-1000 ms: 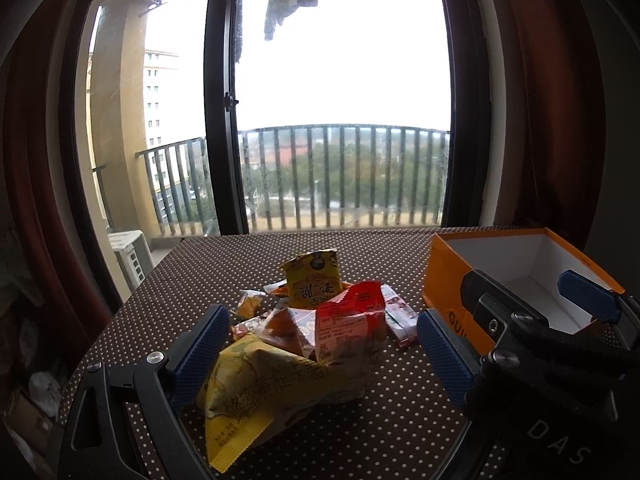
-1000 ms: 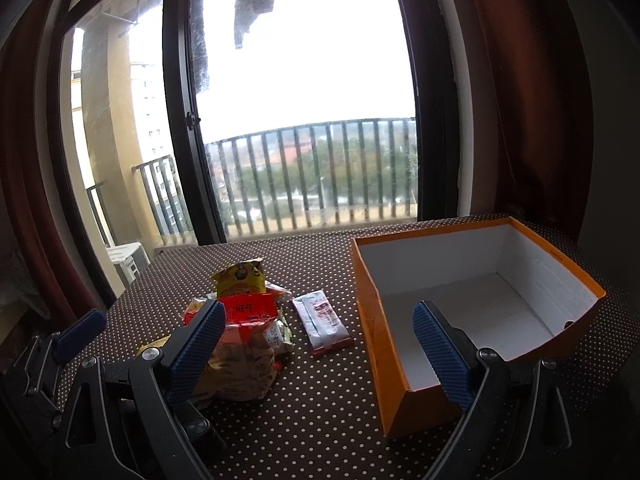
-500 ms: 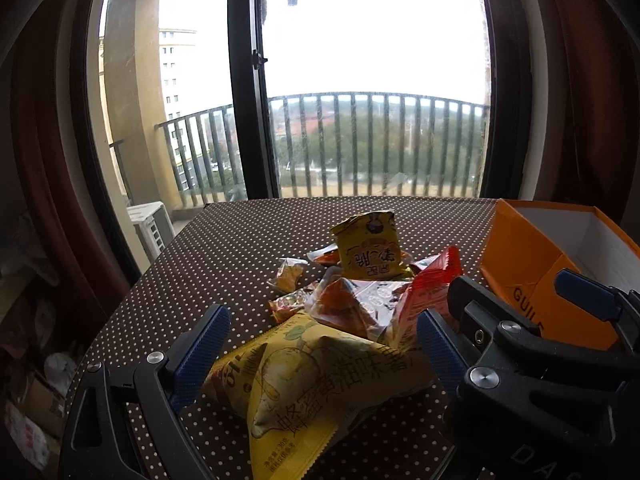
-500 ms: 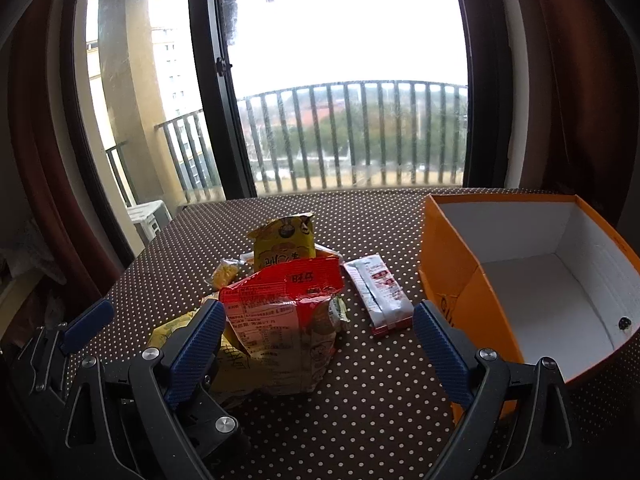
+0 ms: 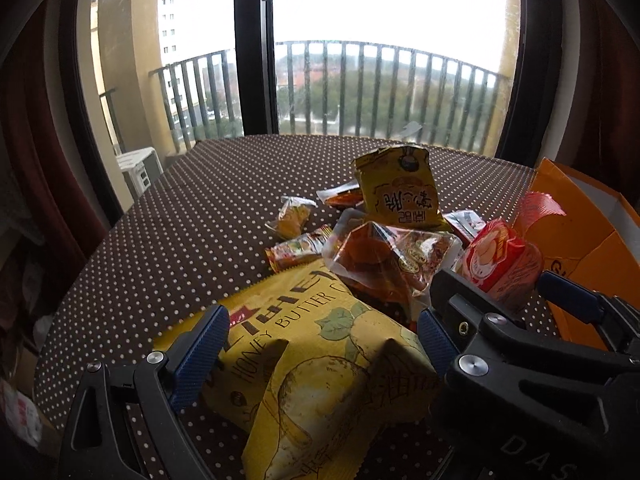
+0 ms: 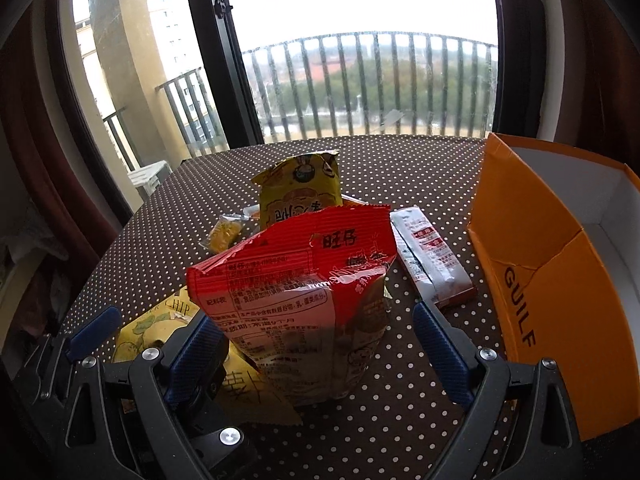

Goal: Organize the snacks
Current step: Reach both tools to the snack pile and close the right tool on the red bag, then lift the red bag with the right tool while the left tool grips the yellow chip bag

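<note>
Box (image 6: pixel 532 264) reads "GUILF"; chip bag (image 5: pixel 320 364) "HONEY BUTTER".

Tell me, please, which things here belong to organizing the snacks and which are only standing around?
For the job:
- large yellow honey butter chip bag
- red crinkled snack bag
- small yellow upright packet
- white and red flat packet
- open orange cardboard box

Standing around:
- brown dotted tablecloth
- balcony railing
- dark red curtain

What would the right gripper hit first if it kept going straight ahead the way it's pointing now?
Most likely the red snack bag, which stands between the open fingers of the right gripper, directly ahead. The small yellow bag stands behind it, so it would come second. Exact depth is hard to judge through the fisheye.
</note>
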